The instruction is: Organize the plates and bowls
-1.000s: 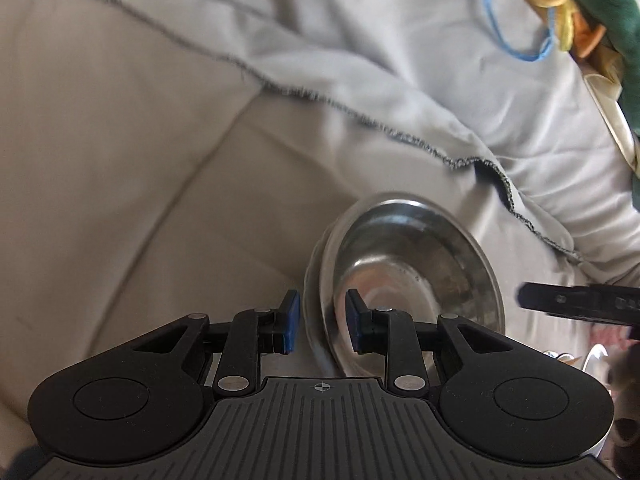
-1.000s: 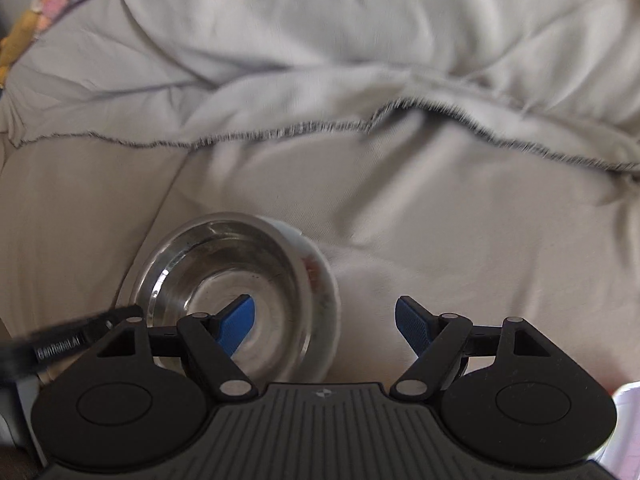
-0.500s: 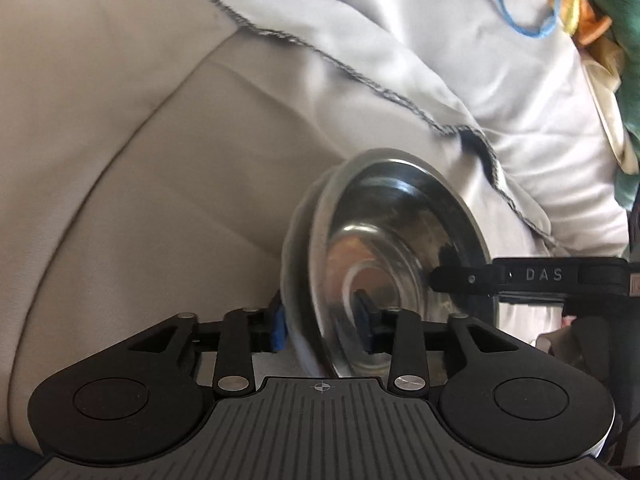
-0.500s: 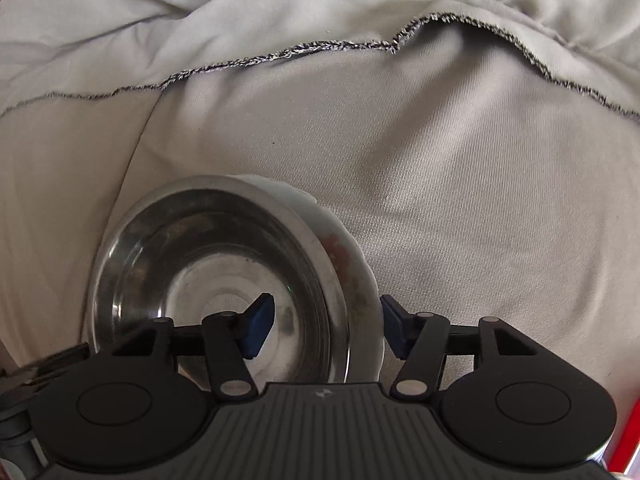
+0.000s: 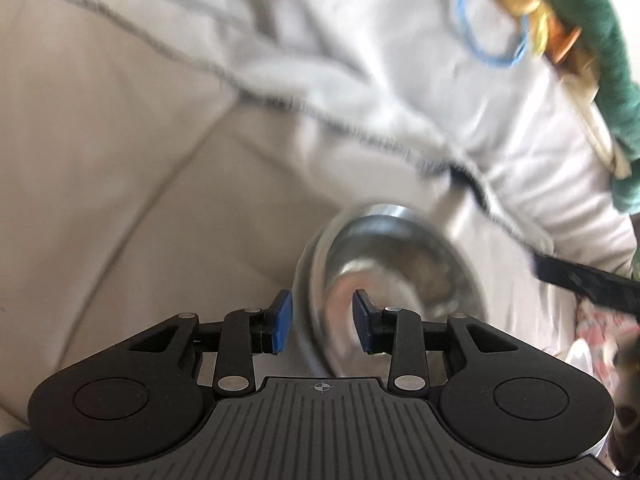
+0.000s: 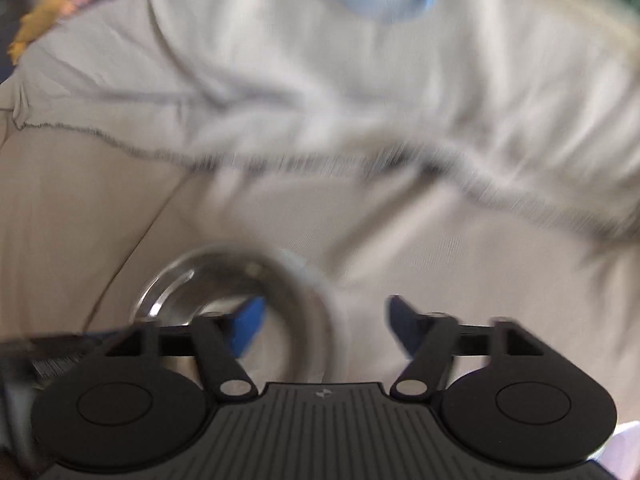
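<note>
The metal bowl point(image 5: 394, 276) sits on a soft pale cloth point(image 5: 140, 160), inside a second, whiter dish whose rim shows around it. Both pictures are blurry.

The left gripper point(image 5: 322, 326) has one blue pad on each side of the bowl's near rim. Its jaws are closing, but the pads are not pressing on the rim.

The right gripper point(image 6: 322, 320) has its jaws far apart and opening. The bowl's right rim point(image 6: 316, 304) is between them, and the pads do not touch it.

A crumpled white sheet point(image 5: 380, 60) with a dark stitched edge lies behind the bowl. A blue loop point(image 5: 488, 40) lies on the sheet.
</note>
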`<state>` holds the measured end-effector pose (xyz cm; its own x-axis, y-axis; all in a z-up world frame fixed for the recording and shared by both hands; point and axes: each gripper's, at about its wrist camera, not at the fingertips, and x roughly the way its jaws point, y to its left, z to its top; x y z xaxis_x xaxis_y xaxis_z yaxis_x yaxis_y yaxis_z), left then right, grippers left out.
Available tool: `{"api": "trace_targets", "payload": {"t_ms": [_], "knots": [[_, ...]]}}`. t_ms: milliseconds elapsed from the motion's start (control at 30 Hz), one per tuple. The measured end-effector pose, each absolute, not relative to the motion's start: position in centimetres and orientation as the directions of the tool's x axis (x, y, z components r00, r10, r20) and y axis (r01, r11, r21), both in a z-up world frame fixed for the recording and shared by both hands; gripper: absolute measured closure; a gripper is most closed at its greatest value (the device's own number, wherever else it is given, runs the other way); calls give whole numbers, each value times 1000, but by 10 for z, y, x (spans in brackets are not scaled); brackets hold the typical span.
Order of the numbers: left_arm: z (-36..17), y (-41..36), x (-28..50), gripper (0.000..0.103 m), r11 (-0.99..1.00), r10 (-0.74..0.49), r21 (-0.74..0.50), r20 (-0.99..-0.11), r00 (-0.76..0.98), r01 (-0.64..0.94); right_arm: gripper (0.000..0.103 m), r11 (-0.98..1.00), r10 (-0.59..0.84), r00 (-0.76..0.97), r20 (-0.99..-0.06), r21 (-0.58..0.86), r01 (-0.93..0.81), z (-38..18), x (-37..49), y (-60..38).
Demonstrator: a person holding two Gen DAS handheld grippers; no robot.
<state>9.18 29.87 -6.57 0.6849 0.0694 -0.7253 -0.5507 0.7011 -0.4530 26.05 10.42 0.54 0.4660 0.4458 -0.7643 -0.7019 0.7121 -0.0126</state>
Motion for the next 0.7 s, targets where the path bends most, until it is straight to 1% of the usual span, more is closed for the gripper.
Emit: {"api": "trace_targets", "payload": {"t_ms": [33,100,233,300,367,467,533,567,600,700], "knots": [[-57,293,91,66,714,69,-456,-708,702,-530,12,712,453,524,-722,-61,-700,14,250,92],[-40,277,96,66,750,13,-482,-673,740,-452,11,726,434,604,-668,-137,-673,24,236,68],[-18,232,113,66,810,-151,-525,-617,773,-261,11,770,356,675,-647,-206,-604,24,223,23],[-11,211,121,66,836,-189,-509,-617,764,-205,11,780,348,698,-625,-220,-586,22,217,-1],[-8,194,129,66,858,-194,-480,-634,748,-184,11,790,364,690,-626,-185,-584,18,217,-23],[-12,177,139,66,870,-180,-449,-671,719,-202,14,817,425,614,-665,-11,-577,8,233,-54],[-18,173,147,66,870,-162,-434,-698,698,-232,23,808,471,551,-688,85,-584,-2,241,-65],[-21,173,148,67,868,-156,-431,-708,689,-246,26,807,483,533,-695,117,-579,-8,244,-68],[-24,175,147,67,865,-153,-431,-715,683,-257,27,809,489,524,-698,137,-572,-14,246,-70],[-31,181,148,67,848,-154,-446,-725,671,-287,27,829,474,533,-701,151,-539,-29,249,-72]]}}
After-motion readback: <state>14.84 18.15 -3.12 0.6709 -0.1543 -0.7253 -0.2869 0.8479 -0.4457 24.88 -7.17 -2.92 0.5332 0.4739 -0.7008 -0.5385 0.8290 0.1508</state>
